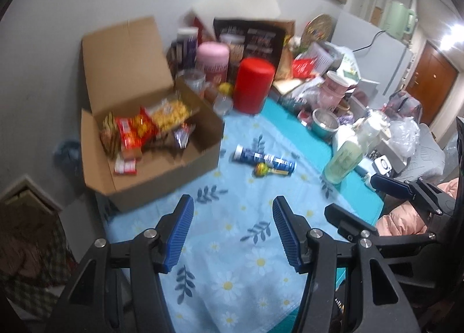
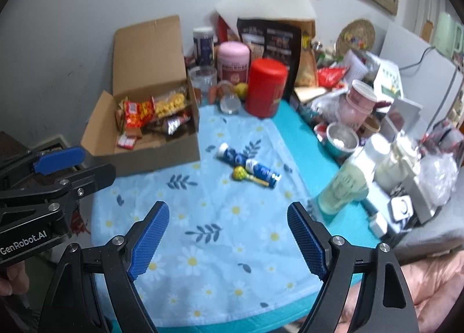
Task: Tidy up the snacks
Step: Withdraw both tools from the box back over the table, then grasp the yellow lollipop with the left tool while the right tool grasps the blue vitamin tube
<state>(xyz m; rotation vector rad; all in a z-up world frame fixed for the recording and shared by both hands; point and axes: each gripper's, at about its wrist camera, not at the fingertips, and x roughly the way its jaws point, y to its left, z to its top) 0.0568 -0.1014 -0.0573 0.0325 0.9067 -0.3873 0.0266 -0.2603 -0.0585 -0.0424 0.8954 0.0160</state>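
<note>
An open cardboard box (image 1: 162,170) (image 2: 162,156) holds several snack packets at the table's far left. A blue and white snack tube (image 1: 265,160) (image 2: 249,165) lies on the flowered cloth, with a yellow-green lollipop (image 1: 261,170) (image 2: 241,173) against it. My left gripper (image 1: 232,211) is open and empty above the near cloth; it also shows at the left of the right wrist view (image 2: 78,164). My right gripper (image 2: 227,217) is open and empty; it shows at the right of the left wrist view (image 1: 356,196).
A red canister (image 1: 252,86) (image 2: 265,88), a pink canister (image 1: 213,61) (image 2: 233,61), jars and a dark box stand at the back. A pale green bottle (image 1: 343,160) (image 2: 343,186), a metal bowl (image 2: 342,140) and clutter crowd the right edge.
</note>
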